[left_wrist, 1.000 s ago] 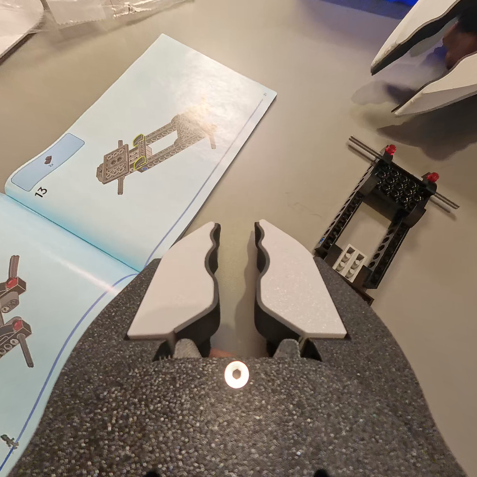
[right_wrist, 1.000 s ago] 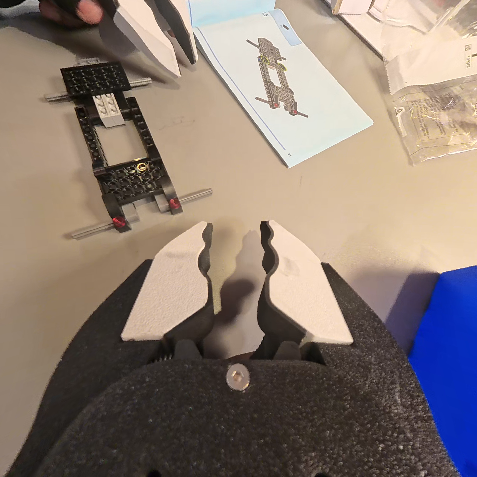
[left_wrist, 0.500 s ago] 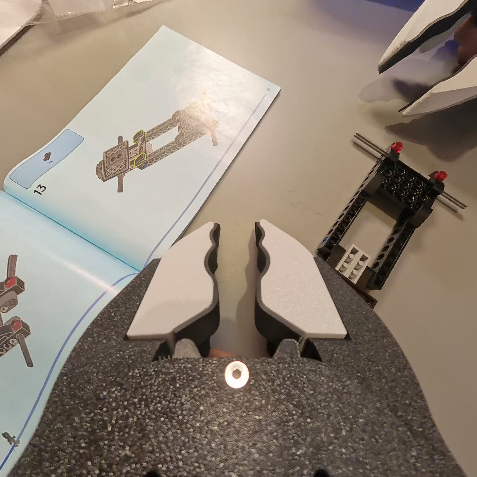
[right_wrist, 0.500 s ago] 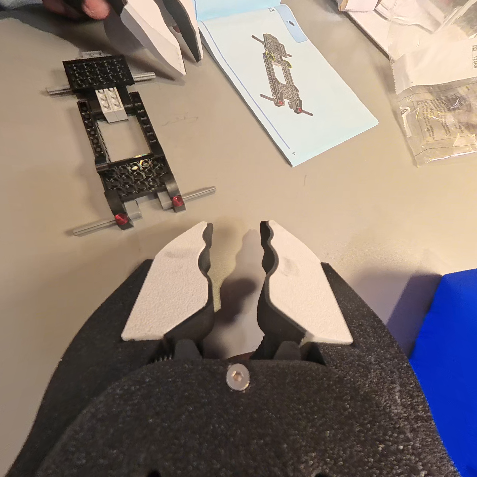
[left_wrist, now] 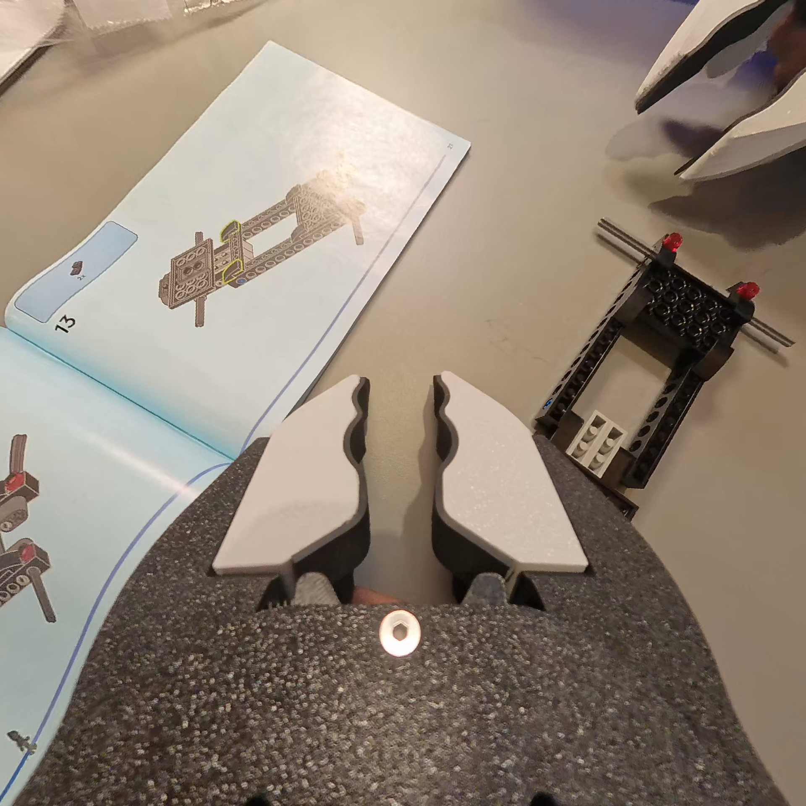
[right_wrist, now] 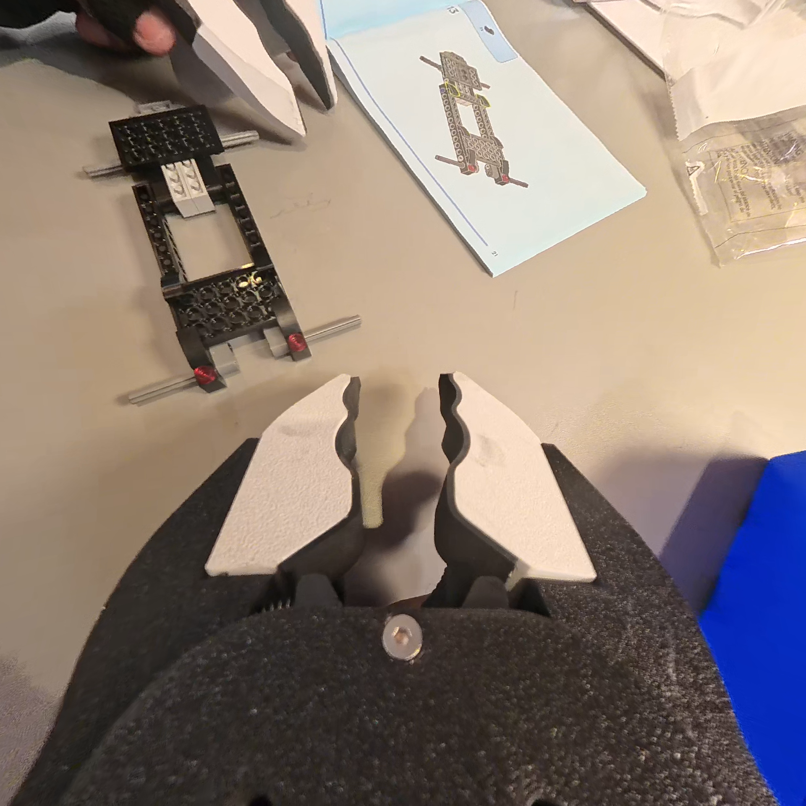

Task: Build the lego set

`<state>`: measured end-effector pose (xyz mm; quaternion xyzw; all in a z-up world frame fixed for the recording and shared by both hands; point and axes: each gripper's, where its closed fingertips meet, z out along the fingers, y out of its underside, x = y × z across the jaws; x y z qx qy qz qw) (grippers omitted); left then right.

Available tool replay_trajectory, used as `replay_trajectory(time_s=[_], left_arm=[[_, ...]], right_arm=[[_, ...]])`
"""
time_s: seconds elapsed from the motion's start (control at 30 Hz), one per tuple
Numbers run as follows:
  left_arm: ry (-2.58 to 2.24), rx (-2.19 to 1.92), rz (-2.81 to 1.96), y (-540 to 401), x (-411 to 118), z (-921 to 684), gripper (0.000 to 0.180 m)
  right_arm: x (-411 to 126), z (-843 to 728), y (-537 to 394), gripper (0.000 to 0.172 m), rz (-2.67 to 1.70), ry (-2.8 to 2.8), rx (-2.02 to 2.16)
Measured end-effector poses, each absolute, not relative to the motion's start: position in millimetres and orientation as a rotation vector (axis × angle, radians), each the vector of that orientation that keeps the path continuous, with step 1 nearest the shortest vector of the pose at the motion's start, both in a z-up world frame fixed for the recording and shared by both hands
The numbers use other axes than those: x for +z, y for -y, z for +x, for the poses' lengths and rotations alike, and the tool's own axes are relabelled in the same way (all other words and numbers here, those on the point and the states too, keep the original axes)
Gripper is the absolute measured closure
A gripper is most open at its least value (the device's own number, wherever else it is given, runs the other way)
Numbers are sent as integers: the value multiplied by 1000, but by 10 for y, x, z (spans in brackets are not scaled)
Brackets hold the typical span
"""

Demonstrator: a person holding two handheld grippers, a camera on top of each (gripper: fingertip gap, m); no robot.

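A black brick chassis [right_wrist: 209, 244] is left flat on the grey table [right_wrist: 479, 349] beside an open instruction booklet [left_wrist: 270, 227], flanked by the left gripper [left_wrist: 401, 384] and right gripper [right_wrist: 399, 384], both held narrowly parted and empty.

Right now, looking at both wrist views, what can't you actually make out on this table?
- Clear plastic bag, right wrist view: contents unreadable through glare, and the frame edge cuts it off.
- Blue object, right wrist view: only a corner shows.
- Black brick frame, left wrist view: near end hidden behind the left gripper body.
- Instruction booklet, left wrist view: glare washes out part of the diagram.
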<state>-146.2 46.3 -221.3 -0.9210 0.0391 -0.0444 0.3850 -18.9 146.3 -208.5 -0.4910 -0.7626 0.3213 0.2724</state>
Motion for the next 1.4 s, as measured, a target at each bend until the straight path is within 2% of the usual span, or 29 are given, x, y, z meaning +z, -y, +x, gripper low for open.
replay_trajectory(time_s=[0.5, 1.07, 1.17, 1.27, 1.4], left_arm=[[-249, -53, -2117, -17, -1883, -1288, 146], [-286, -68, -2150, 131, -1939, -1204, 146], [-292, -86, -2186, 144, -1995, -1192, 145], [-298, -85, -2205, 146, -2026, -1187, 145], [-310, -86, -2236, 144, -2077, -1175, 145]], right_arm=[[-2212, -209, -1492, 135, -1363, 2091, 757], [-2225, -205, -1488, 133, -1423, 2082, 773], [-1968, -76, -1265, 134, -1498, 2069, 968], [-1404, 153, -1180, 135, -1531, 2008, 1134], [-686, 524, -1659, 136, -1489, 1894, 1101]])
